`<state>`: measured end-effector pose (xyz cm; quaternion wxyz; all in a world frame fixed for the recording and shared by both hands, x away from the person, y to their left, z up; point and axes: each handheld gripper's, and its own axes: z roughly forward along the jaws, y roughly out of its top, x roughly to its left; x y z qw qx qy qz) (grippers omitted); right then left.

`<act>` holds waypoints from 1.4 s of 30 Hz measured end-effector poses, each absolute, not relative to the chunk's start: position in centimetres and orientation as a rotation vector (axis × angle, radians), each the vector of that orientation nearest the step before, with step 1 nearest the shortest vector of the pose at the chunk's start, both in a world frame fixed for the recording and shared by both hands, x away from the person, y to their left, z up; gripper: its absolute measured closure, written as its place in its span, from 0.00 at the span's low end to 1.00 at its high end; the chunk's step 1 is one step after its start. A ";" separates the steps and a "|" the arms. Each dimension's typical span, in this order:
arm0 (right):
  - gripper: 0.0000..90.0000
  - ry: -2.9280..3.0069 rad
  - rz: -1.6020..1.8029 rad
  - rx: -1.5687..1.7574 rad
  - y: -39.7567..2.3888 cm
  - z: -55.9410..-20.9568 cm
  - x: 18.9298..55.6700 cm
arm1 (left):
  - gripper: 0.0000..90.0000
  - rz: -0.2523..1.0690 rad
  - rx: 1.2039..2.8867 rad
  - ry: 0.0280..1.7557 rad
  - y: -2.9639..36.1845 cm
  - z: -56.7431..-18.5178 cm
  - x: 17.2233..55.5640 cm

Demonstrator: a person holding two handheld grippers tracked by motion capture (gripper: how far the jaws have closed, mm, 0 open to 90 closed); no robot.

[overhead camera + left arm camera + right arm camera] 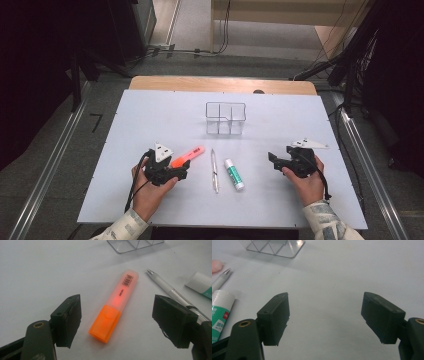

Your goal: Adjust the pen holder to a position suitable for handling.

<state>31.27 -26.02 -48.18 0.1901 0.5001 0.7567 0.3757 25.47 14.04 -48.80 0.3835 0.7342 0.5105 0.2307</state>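
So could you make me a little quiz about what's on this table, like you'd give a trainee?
1. True or false: the left gripper is clamped on the highlighter.
2. Which thing lies between the highlighter and the glue stick? A) pen B) ruler C) scissors
3. What stands at the far side of the sheet, beyond the three things?

Key
1. False: the jaws stand wide, either side of the highlighter's orange cap, not touching it.
2. A, the pen.
3. A clear organizer with compartments, nothing visible in it.
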 end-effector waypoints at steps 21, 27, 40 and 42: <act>0.24 2.157 1.078 1.348 -23.7 -48.1 31.1 | 0.26 0.584 1.858 1.318 14.5 -49.0 25.8; 0.24 2.161 1.090 1.342 -22.9 -47.9 31.0 | 0.27 0.586 1.854 1.325 14.8 -49.0 25.9; 0.24 2.208 1.115 1.269 -19.5 -47.7 30.9 | 0.26 0.591 1.824 1.355 15.8 -48.8 26.1; 0.24 2.215 1.113 1.251 -19.0 -47.8 31.0 | 0.26 0.592 1.823 1.355 15.8 -48.9 26.1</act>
